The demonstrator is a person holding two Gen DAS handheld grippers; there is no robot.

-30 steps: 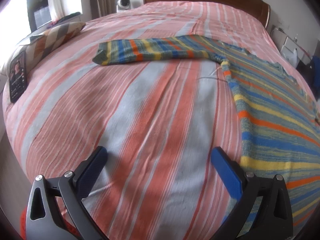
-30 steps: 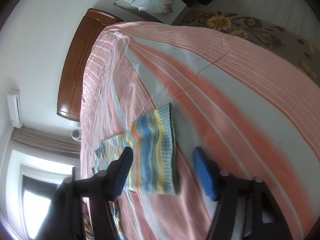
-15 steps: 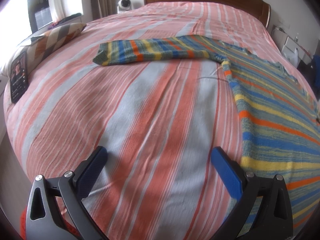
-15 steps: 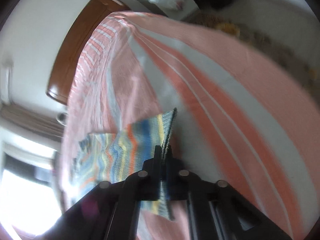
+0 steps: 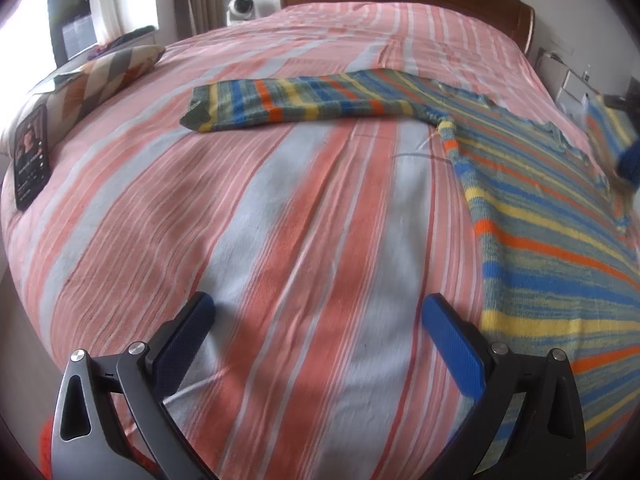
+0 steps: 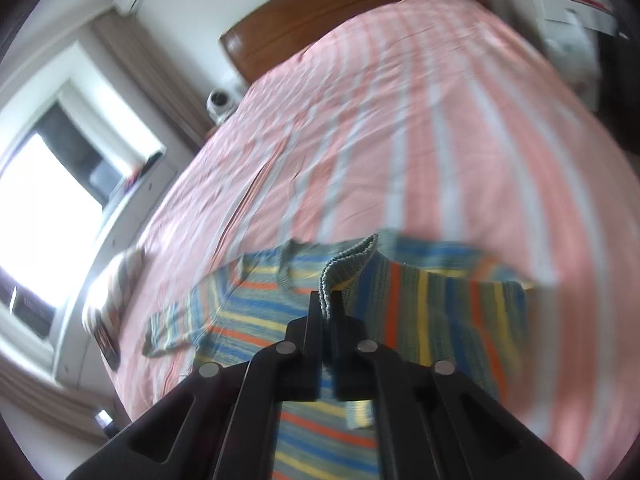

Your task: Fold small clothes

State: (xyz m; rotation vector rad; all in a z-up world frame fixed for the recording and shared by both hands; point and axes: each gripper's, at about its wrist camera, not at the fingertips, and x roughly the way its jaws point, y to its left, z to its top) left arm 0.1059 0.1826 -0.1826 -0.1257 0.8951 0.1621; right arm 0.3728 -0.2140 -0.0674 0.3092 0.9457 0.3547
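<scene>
Two grippers work: our right gripper (image 6: 326, 300) has its fingers clamped on the cuff of the striped sweater (image 5: 560, 240), which lies on the bed (image 5: 280, 220). We should lay this sleeve flat across the body. Our left gripper (image 5: 320, 320) waits, fingers apart.

One striped sweater (image 5: 540, 184) is counted, one pillow (image 5: 108, 76), one phone (image 5: 31, 156) and two grippers (one at each wrist view's bottom edge).

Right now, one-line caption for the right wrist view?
Right hand-held gripper clamps the striped sweater's cuff, sleeve lifted over its body on the striped bed.
</scene>
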